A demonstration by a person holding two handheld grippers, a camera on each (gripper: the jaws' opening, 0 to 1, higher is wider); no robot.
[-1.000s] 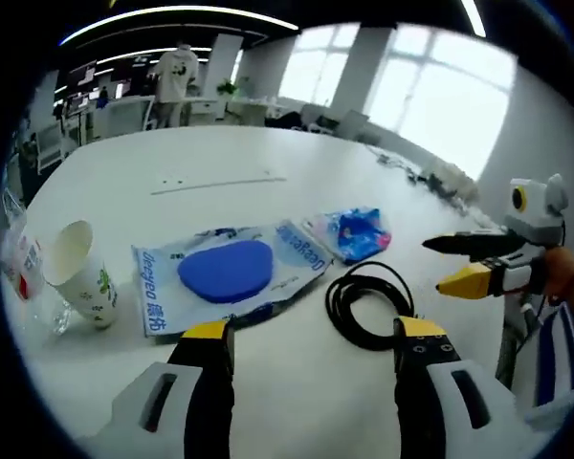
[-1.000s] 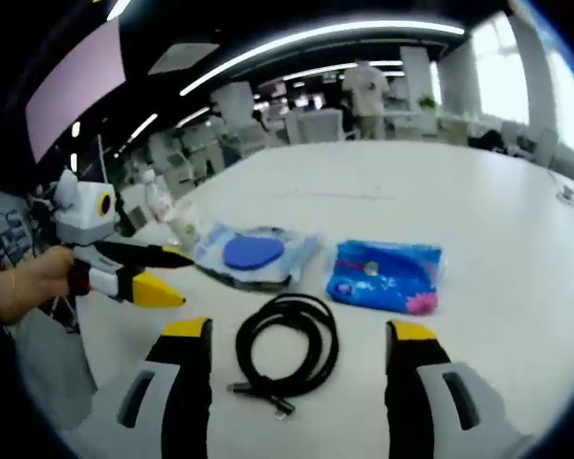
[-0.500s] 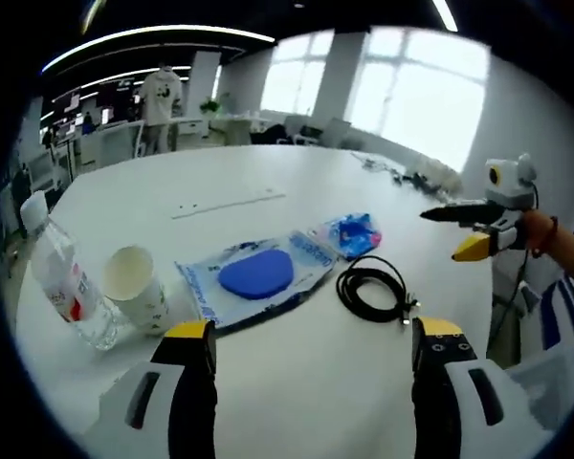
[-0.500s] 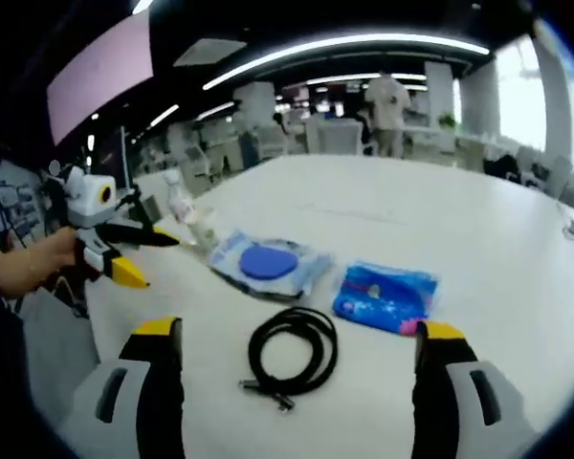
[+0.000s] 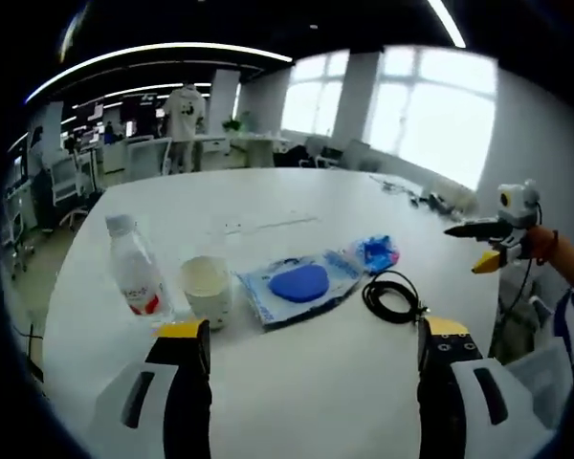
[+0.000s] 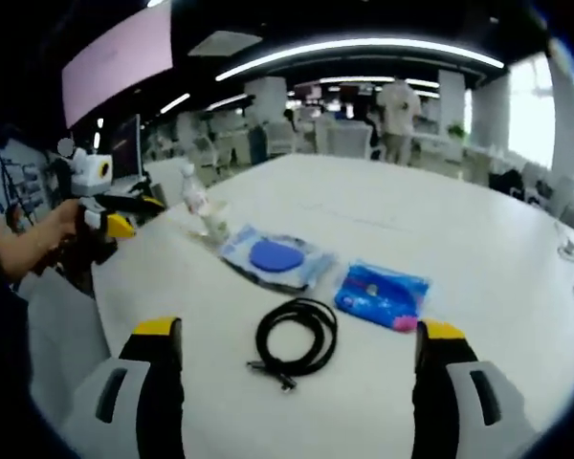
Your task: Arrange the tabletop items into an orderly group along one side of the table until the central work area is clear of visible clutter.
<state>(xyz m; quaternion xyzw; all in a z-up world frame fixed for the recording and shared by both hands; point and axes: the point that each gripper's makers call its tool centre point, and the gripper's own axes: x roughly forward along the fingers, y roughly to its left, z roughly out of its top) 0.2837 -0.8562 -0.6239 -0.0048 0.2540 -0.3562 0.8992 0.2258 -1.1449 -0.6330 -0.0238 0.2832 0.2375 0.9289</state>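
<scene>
We see both grippers off the table, jaws apart, holding nothing — left gripper [image 5: 306, 349], right gripper [image 6: 301, 349]. On the white table [image 5: 297, 382] the items sit in a loose row: water bottle [image 5: 136, 277] upright, paper cup [image 5: 207, 289] just beside it, then the clear packet with a blue pad [image 5: 301, 284], the black coiled cable [image 5: 394, 297] and the blue pouch [image 6: 383, 294] near each other. A person stands in the background [image 5: 184, 124].
</scene>
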